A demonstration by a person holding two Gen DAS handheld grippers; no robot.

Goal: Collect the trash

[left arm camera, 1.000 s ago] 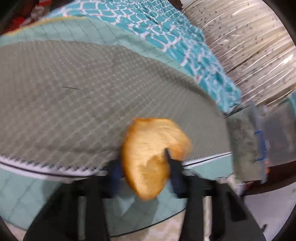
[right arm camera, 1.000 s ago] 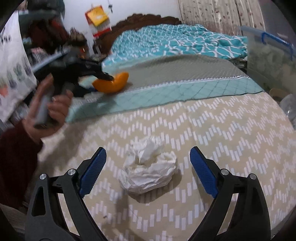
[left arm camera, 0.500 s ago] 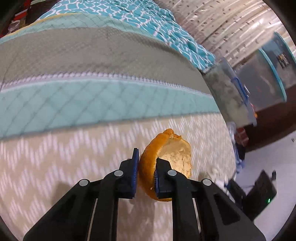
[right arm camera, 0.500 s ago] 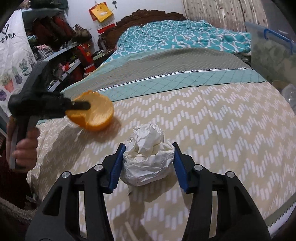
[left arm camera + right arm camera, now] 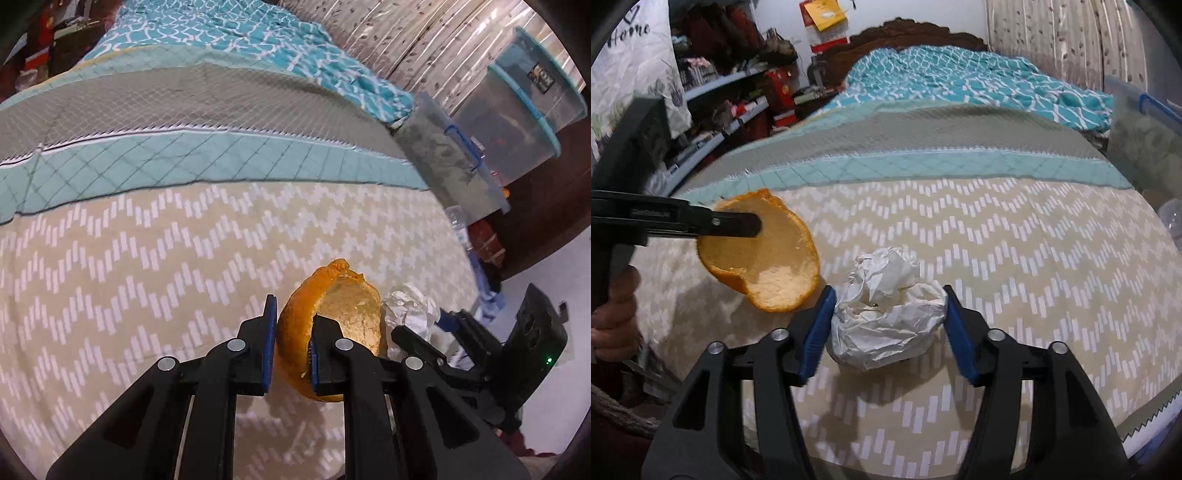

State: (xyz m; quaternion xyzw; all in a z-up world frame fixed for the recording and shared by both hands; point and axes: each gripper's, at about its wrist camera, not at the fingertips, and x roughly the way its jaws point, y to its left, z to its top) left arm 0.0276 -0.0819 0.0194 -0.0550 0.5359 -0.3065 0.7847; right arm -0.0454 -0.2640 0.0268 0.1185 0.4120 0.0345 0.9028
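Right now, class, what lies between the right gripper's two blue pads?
A crumpled white paper ball sits between the right gripper's pads, on the bedspread; the right wrist view shows it.

Orange peel (image 5: pixel 334 325); white paper wad (image 5: pixel 886 314); beige-white chevron bedspread (image 5: pixel 1015 258).

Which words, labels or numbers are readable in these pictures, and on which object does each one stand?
"Home": dark script on the white hanging cloth; its first letter is partly cut by the picture's edge.
Embossed lettering on the left gripper's arm, seen from the right wrist: too small to read.
Label on the upper storage bin: too blurred to read.
Yellow paper on the wall: no text can be made out.
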